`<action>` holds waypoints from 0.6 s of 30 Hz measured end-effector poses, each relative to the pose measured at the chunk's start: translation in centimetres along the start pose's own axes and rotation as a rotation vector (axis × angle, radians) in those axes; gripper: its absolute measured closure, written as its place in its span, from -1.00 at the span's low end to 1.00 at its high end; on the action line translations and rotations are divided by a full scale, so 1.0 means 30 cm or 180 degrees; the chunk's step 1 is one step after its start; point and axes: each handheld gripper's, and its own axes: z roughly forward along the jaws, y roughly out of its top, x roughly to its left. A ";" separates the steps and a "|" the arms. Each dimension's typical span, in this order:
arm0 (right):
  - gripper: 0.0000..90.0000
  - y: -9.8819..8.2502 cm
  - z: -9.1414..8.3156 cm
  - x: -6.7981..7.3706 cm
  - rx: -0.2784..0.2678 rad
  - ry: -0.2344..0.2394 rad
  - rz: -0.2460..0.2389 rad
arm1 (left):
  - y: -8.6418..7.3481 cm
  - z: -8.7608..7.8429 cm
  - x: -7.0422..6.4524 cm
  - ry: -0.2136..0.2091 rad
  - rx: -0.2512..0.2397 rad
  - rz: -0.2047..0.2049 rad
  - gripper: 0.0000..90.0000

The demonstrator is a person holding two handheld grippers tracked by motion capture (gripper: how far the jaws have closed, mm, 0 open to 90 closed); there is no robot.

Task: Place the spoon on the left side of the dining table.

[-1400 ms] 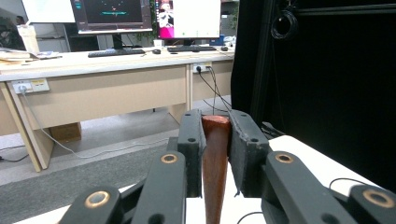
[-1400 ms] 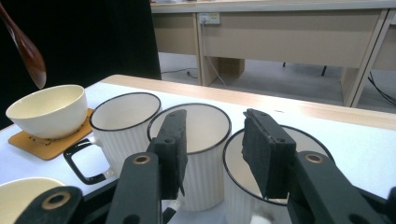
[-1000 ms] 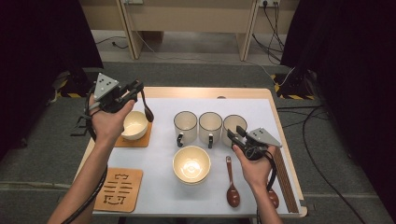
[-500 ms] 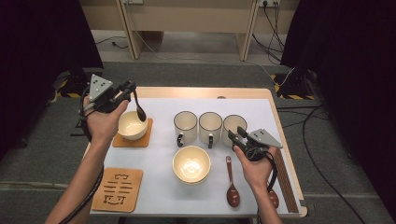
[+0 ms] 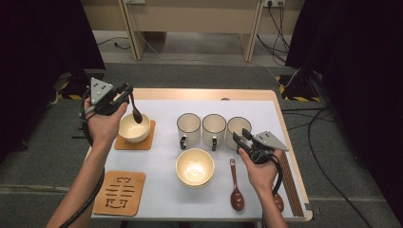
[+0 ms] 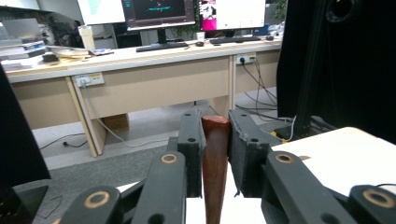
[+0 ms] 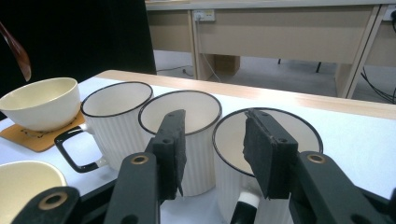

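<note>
above the bowl (image 5: 134,128), left claw (image 5: 124,90) has lowered its spoon (image 5: 136,112).

Centre: three mugs (image 5: 214,130) stand rim to rim in a row, with no gap between them.
6 o'clock of mugs: a bowl (image 5: 195,166) stands close by.
9 o'clock: a bowl on a coaster (image 5: 134,128).
Far edge, 12 o'clock: bare bench (image 5: 204,105), a clear lane.
4 o'clock: spoons (image 5: 236,190) and chopsticks (image 5: 291,183) lie there.

Three mugs (image 5: 214,130) stand in a row, with two bowls (image 5: 194,166) and two coasters (image 5: 119,192) (one under the far-left bowl). Three wooden spoons (image 5: 236,187) are visible.
</note>
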 end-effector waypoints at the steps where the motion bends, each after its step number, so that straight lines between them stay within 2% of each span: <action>1: 0.30 0.000 0.000 0.000 0.0001 0.0001 0.0002 | -0.008 0.004 0.003 0.0027 0.0011 0.0011 0.66; 8: 0.30 -0.003 0.002 0.000 -0.0001 -0.0005 0.0002 | -0.058 0.037 0.026 0.0105 0.0116 -0.0037 0.66; 18: 0.30 -0.003 0.002 0.000 -0.0014 -0.0011 -0.0009 | -0.149 0.100 0.066 0.0197 0.0419 -0.0136 0.66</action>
